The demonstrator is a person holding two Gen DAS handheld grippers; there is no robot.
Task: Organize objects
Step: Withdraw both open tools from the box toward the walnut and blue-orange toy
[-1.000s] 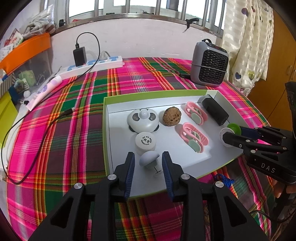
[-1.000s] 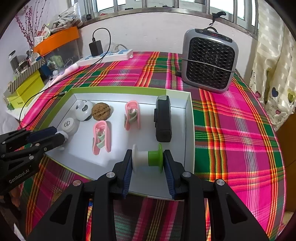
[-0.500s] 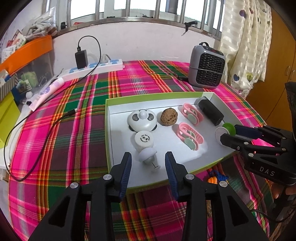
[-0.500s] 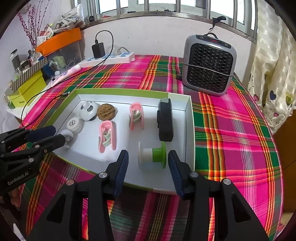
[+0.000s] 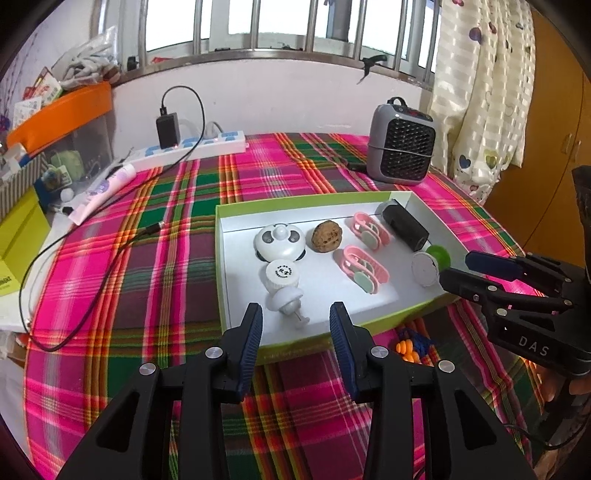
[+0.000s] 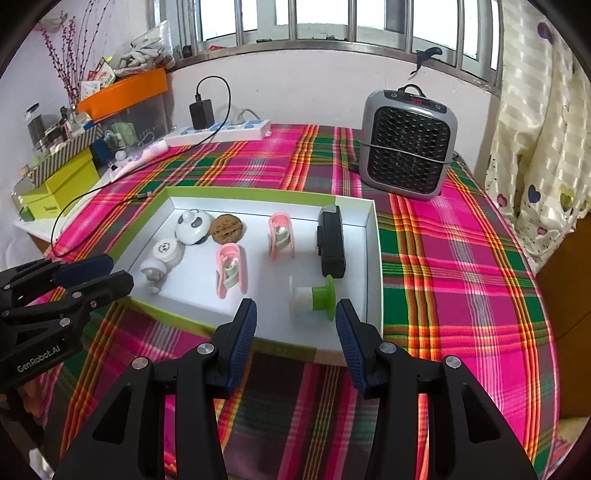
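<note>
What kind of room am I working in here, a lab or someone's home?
Most likely a room in a home, not a lab. A plaid cloth covers the table, heart-print curtains hang by the barred window, and a small heater and a power strip sit on the table.

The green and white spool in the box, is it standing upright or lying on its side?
Lying on its side: the spool rests on the box floor, its green end facing sideways.
</note>
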